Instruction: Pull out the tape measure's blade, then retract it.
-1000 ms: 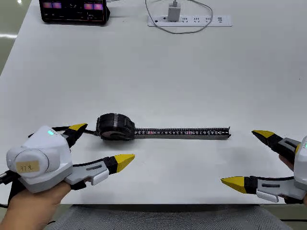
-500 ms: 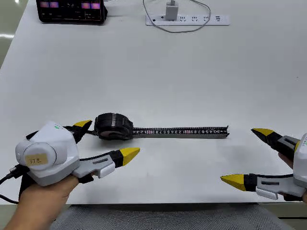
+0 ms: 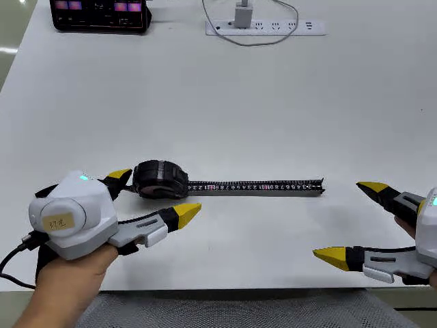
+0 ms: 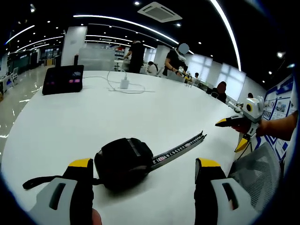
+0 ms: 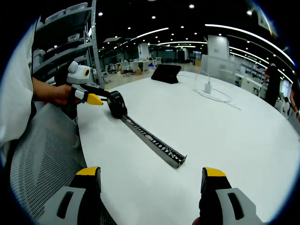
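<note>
White bench (image 3: 287, 109), power strip (image 3: 293, 27) laid at its far edge, white charger (image 3: 244, 15) plugged in, dark lit screen (image 3: 99, 15) set far left, grey mesh seat (image 3: 232, 311) seen below near edge

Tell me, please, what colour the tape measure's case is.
The round case is black; left gripper view.

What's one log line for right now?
blade: pulled out, flat on table | left gripper: open beside case | right gripper: open, clear of blade tip

Head view looks down; gripper views face inward, sharing blade (image 3: 256, 186).
</note>
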`<state>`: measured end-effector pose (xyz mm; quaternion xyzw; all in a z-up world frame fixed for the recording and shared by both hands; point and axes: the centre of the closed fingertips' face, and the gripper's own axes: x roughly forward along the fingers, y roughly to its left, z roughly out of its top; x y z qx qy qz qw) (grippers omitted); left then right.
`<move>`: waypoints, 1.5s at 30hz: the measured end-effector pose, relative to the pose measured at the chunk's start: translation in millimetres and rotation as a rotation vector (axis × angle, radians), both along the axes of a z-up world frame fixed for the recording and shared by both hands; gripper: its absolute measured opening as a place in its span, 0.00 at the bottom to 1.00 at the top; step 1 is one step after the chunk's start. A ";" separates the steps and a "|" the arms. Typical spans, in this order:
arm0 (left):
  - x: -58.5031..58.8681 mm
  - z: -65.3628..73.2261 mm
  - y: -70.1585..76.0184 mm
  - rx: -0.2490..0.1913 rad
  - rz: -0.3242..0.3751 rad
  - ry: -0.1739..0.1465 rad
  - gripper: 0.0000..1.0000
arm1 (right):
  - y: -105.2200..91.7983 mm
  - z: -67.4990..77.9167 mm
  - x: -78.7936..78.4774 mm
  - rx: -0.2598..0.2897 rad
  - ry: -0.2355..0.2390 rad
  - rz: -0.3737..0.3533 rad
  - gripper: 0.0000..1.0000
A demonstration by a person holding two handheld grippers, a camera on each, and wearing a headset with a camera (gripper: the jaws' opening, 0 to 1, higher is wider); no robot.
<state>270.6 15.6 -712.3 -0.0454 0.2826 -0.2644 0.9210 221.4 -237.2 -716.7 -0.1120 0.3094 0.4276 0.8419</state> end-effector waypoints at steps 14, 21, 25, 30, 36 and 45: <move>2.1 -8.1 -0.6 0.000 0.042 0.031 0.87 | -2.0 1.7 4.0 -0.002 -0.005 -0.001 0.87; 3.7 -10.2 -1.0 -0.002 0.068 0.031 0.87 | -2.9 -0.7 7.5 -0.004 0.008 0.002 0.85; 6.3 -11.5 1.4 -0.002 0.098 0.032 0.86 | -3.7 -1.5 13.1 -0.011 0.005 0.014 0.82; 8.0 -13.5 0.8 0.016 0.119 0.030 0.84 | -4.9 -2.9 20.9 -0.023 0.004 0.038 0.78; 11.8 -17.4 0.5 0.029 0.158 0.031 0.85 | -6.8 -6.9 28.4 -0.052 0.005 0.072 0.74; 15.8 -20.0 4.1 0.042 0.217 0.029 0.81 | -10.0 -11.2 37.6 -0.095 0.006 0.120 0.67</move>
